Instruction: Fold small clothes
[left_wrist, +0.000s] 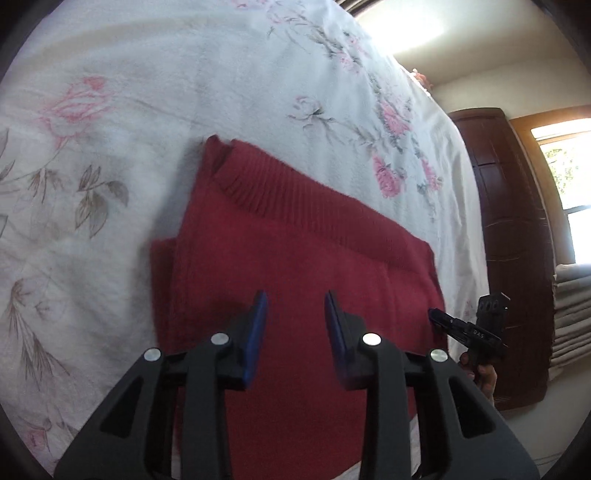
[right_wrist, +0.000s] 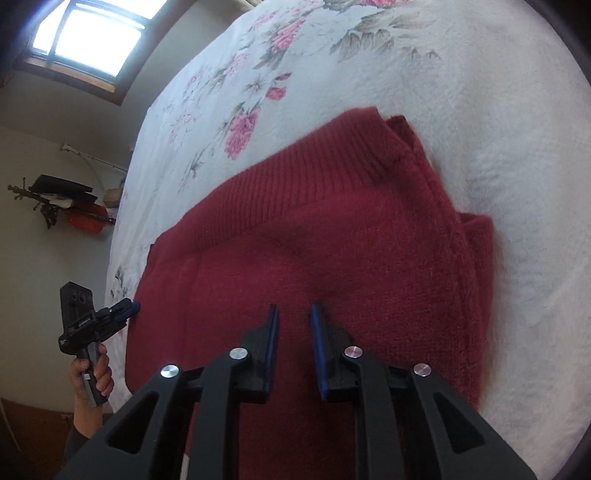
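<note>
A dark red knitted sweater (left_wrist: 295, 240) (right_wrist: 314, 240) lies folded flat on a white floral bedspread (left_wrist: 184, 92) (right_wrist: 480, 92). Its ribbed band lies along the far edge. My left gripper (left_wrist: 294, 306) hovers above the sweater's near part, open, with nothing between its blue pads. Seen from the right wrist, this left gripper (right_wrist: 132, 306) is held by a hand (right_wrist: 94, 376) at the sweater's left edge. My right gripper (right_wrist: 294, 314) is also open over the sweater, its gap narrower and empty. In the left wrist view the right gripper (left_wrist: 433, 315) sits at the sweater's right edge.
The bed's edge runs just past the sweater on one side. Beyond it stand a dark wooden cabinet (left_wrist: 509, 240), a stack of folded bedding (left_wrist: 572, 306) and a window (left_wrist: 569, 177). A wall shelf with clutter (right_wrist: 62, 199) and another window (right_wrist: 85, 33) show in the right wrist view.
</note>
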